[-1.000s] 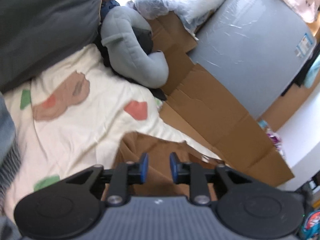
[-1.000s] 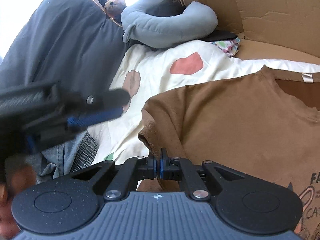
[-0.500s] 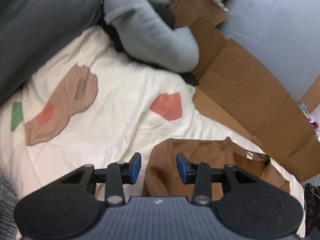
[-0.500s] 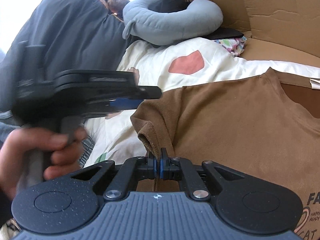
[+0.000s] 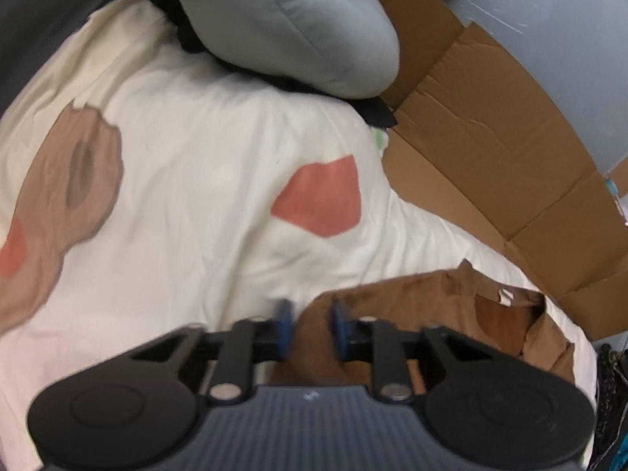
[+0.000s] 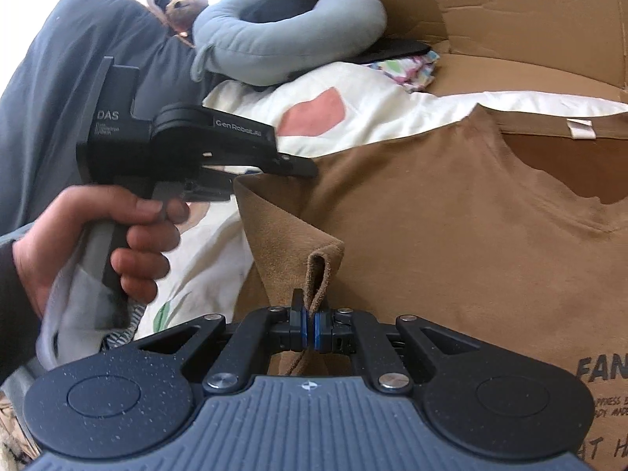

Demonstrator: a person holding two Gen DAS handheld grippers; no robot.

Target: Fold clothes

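Note:
A brown T-shirt [image 6: 431, 216] with a white neck label lies spread on a cream duvet [image 5: 196, 196]. My right gripper [image 6: 310, 331] is shut on a folded bit of the shirt's sleeve, which stands up between the blue pads. In the right wrist view, my left gripper [image 6: 298, 167], held by a person's hand [image 6: 117, 235], reaches the shirt's shoulder edge from the left. In its own view, the left gripper [image 5: 312, 325] has its jaws closing around that edge of the shirt [image 5: 412, 298]. Cloth lies between the pads, with a gap still showing.
A grey U-shaped pillow [image 6: 282, 39] and a dark grey cushion [image 6: 59, 78] lie at the far side of the bed. Flattened cardboard [image 5: 490, 149] lines the far right edge. A small colourful cloth [image 6: 408, 70] sits beside the pillow.
The left gripper came down and across to the shirt's shoulder edge; its jaws widened, then narrowed around the cloth. The right gripper stayed shut on the sleeve and shifted slightly.

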